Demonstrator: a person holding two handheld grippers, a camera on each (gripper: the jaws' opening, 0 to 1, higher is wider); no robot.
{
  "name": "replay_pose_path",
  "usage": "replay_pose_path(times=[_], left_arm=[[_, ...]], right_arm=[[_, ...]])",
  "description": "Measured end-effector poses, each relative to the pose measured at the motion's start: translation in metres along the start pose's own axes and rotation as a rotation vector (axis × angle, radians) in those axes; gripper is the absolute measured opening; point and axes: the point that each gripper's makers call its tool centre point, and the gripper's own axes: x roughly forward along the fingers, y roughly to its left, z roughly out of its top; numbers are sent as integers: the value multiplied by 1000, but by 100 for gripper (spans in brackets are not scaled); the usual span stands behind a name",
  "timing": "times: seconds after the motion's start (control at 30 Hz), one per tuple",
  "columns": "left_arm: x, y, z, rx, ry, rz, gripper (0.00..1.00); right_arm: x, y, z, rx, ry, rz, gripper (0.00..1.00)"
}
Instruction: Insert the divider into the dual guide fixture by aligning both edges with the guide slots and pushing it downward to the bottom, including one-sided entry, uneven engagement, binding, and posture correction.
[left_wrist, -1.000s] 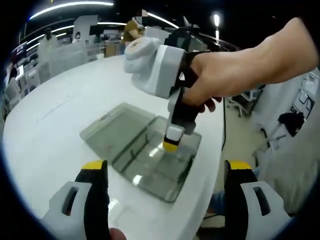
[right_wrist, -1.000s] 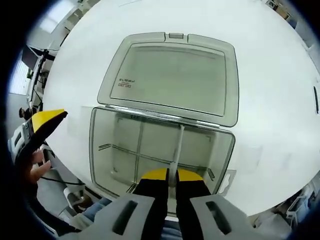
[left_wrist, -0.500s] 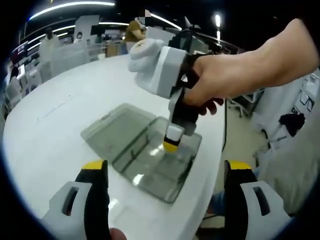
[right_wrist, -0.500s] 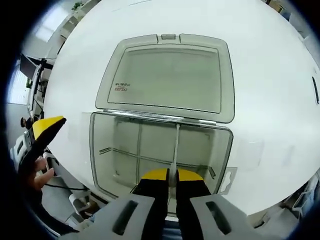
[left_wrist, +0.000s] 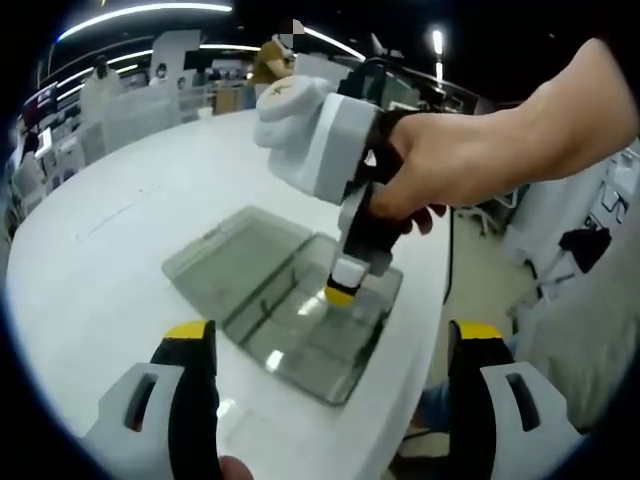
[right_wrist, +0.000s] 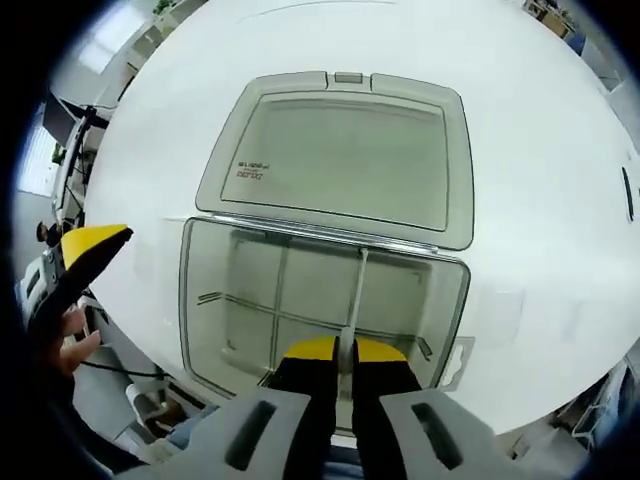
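Both edges still need seating: my right tool (right_wrist: 337, 352) pinches the divider (right_wrist: 356, 290) inside the fixture (right_wrist: 200, 300); left tool (left_wrist: 330, 345) spread, idle. Next, press down evenly.

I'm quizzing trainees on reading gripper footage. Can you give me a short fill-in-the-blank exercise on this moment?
1. The right gripper is shut on the thin ____.
2. The clear box sits on a ____ table.
3. The box's hinged lid lies ____.
4. The left gripper has its fingers ____.

Missing words: divider; white; open; open
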Motion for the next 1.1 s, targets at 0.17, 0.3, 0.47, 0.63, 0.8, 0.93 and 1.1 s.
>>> replay_pose_path(times=[0.17,0.3,0.47,0.63,0.8,0.93,1.1], left_arm=[[-1,-1,0,7,5,1,93],[-2,0,0,5,6,6,93],[-1,-2,1,5,5,5,93],[0,-3,1,3,3,3,93],[1,-5,2,5,2,0,93],[0,-6,3,6,1,0,93],[-1,-5,3,4,1,3,93]], right_arm=[[1,-3,0,29,-15,28,0],[1,-2,1,31,-23,52,1],[3,-1,0,6,-31,62,4],[4,-3,-5,10,-26,74,7],[4,1,-2,-5,-36,79,1],[6,1,-2,-38,-35,55,0],[5,0,-3,-116,-27,26,0]])
